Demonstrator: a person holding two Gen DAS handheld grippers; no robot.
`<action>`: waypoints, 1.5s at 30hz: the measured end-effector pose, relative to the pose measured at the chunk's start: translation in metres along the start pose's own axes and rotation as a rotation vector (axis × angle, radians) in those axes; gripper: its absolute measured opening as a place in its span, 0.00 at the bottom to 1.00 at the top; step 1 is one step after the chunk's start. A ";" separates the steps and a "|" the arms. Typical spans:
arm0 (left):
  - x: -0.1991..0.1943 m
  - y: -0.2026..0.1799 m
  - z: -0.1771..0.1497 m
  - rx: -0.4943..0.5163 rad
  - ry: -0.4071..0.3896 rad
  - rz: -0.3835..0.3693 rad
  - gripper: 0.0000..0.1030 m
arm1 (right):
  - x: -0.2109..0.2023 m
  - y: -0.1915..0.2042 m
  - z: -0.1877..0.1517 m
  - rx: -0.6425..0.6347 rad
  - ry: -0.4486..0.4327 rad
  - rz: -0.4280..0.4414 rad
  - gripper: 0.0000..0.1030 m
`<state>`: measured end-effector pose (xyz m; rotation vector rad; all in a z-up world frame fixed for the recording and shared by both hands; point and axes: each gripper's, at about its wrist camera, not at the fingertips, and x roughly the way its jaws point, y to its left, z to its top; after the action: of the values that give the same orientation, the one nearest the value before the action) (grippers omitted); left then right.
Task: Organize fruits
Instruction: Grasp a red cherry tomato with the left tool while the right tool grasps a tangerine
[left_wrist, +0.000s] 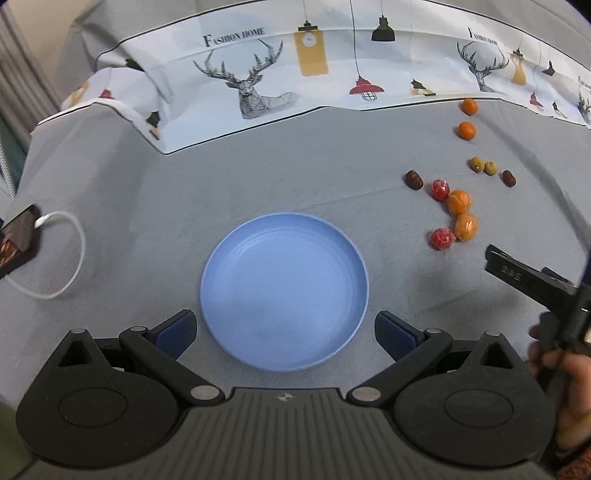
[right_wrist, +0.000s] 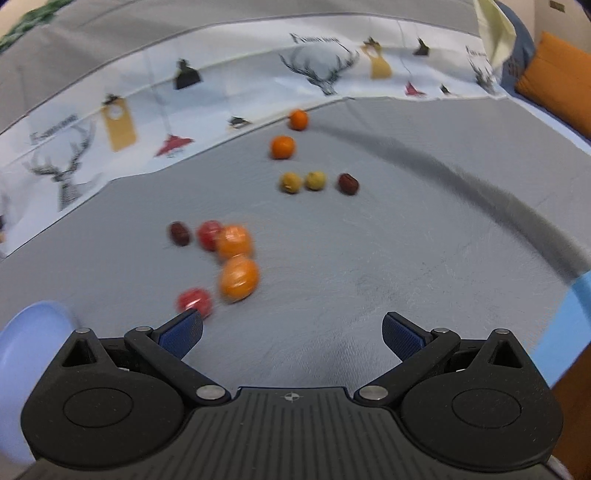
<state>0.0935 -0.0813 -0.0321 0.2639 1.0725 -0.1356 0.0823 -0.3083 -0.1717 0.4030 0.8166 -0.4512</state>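
Observation:
An empty blue plate (left_wrist: 284, 291) lies on the grey cloth just ahead of my open, empty left gripper (left_wrist: 285, 332). Loose fruits lie to its right: two wrapped oranges (left_wrist: 460, 202), two red fruits (left_wrist: 441, 238), two dark dates (left_wrist: 413, 179), two green olives (left_wrist: 477, 164) and two small oranges (left_wrist: 467, 130). My right gripper (right_wrist: 292, 334) is open and empty, with a red fruit (right_wrist: 195, 301) and a wrapped orange (right_wrist: 238, 278) just ahead of its left finger. The plate's edge (right_wrist: 29, 328) shows at the left of the right wrist view. The right gripper also shows in the left wrist view (left_wrist: 532, 280).
A phone (left_wrist: 16, 240) with a white cable (left_wrist: 62, 254) lies at the far left. A white printed cloth with deer (left_wrist: 251, 85) runs along the back. An orange cushion (right_wrist: 557, 85) sits at the far right, beyond a blue edge (right_wrist: 569, 325).

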 end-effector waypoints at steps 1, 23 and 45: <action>0.003 -0.002 0.005 0.002 0.000 0.000 1.00 | 0.012 0.000 0.001 0.009 0.000 -0.006 1.00; 0.138 -0.113 0.107 0.078 0.011 -0.097 1.00 | 0.086 -0.014 0.005 -0.104 -0.066 -0.131 0.89; 0.234 -0.162 0.155 -0.262 0.226 -0.312 0.95 | 0.092 -0.027 0.008 -0.040 -0.124 -0.236 0.47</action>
<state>0.2974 -0.2755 -0.1925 -0.1298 1.3382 -0.2463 0.1280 -0.3556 -0.2420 0.2391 0.7546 -0.6717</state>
